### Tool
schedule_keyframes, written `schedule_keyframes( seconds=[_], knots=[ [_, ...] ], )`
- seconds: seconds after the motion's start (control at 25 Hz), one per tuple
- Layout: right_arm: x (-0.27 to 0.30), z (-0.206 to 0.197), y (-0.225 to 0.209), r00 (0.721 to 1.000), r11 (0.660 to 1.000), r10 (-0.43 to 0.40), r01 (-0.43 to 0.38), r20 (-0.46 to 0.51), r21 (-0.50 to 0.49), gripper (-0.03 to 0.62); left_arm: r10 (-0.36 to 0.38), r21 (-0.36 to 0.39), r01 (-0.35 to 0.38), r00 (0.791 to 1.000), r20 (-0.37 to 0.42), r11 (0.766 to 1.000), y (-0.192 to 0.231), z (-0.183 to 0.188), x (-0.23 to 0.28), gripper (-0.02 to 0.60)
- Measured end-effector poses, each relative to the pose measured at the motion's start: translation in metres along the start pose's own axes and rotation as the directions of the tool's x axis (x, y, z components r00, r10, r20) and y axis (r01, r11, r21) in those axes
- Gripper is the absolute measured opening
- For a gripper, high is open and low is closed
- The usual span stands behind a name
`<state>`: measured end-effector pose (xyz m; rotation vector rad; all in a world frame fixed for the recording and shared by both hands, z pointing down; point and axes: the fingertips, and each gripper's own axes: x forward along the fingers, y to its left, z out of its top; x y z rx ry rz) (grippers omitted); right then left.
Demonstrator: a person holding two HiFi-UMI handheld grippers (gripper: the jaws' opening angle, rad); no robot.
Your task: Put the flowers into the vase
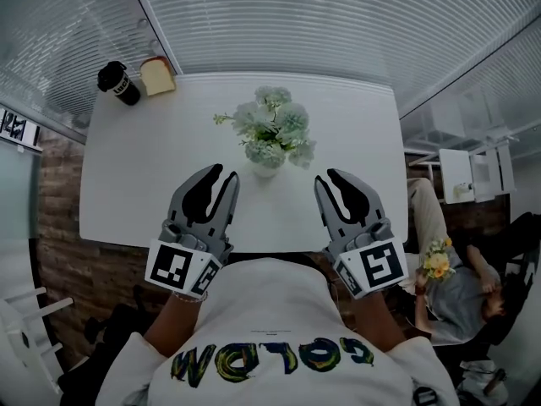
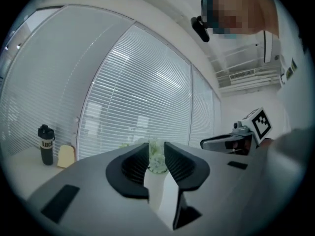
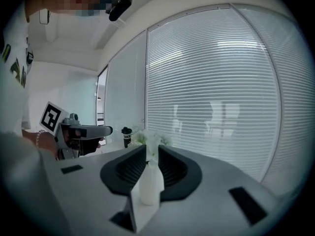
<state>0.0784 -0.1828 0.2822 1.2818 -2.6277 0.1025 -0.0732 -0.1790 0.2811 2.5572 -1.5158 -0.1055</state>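
A small white vase [image 1: 265, 167] stands at the middle of the white table [image 1: 127, 184], and pale green-white flowers [image 1: 272, 125] fill its neck. My left gripper [image 1: 223, 174] hovers over the table's front part, just left of the vase. My right gripper [image 1: 328, 178] hovers at the same height just right of it. Both point toward the far edge. Each has its jaws a narrow gap apart with nothing between them. The right gripper view looks through that gap at the vase [image 3: 150, 183] and flowers [image 3: 150, 141]. The left gripper view shows the flowers [image 2: 155, 155] beyond its jaws.
A black bottle [image 1: 118, 83] and a bread-shaped yellow object [image 1: 157, 75] stand at the table's far left corner. Slatted blinds run behind the table. A seated person [image 1: 473, 286] with a yellow bouquet [image 1: 438, 261] is off the table's right side.
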Motion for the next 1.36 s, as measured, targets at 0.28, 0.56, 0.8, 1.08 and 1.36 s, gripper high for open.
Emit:
schedule_keyframes(
  seconds=[0.28,0.56,0.8,1.08,1.36],
  knots=[
    [-0.011,0.012,0.005,1.0,1.0,-0.027,0.027,0.011,-0.01,0.072,0.082,0.02,-0.082,0.997,0.011,0.996,0.007,0.01,-0.014,0.094],
    [-0.016,0.012,-0.004,0.998,0.998,-0.058,0.058,0.006,-0.01,0.058,0.114,0.017,-0.114,0.993,0.013,0.993,0.011,0.015,-0.02,0.094],
    [-0.019,0.012,-0.008,0.998,0.998,-0.065,0.065,0.005,-0.014,0.058,0.109,0.01,-0.109,0.994,0.012,0.994,0.009,0.015,-0.019,0.092],
    [-0.019,0.012,-0.01,0.998,0.998,-0.061,0.061,-0.003,-0.014,0.058,0.09,0.006,-0.09,0.996,0.009,0.996,0.005,0.016,-0.013,0.092],
    [-0.018,0.014,-0.009,0.999,0.999,-0.05,0.05,-0.007,-0.02,0.058,0.082,-0.003,-0.082,0.997,0.008,0.997,0.002,0.019,-0.011,0.092]
  ],
)
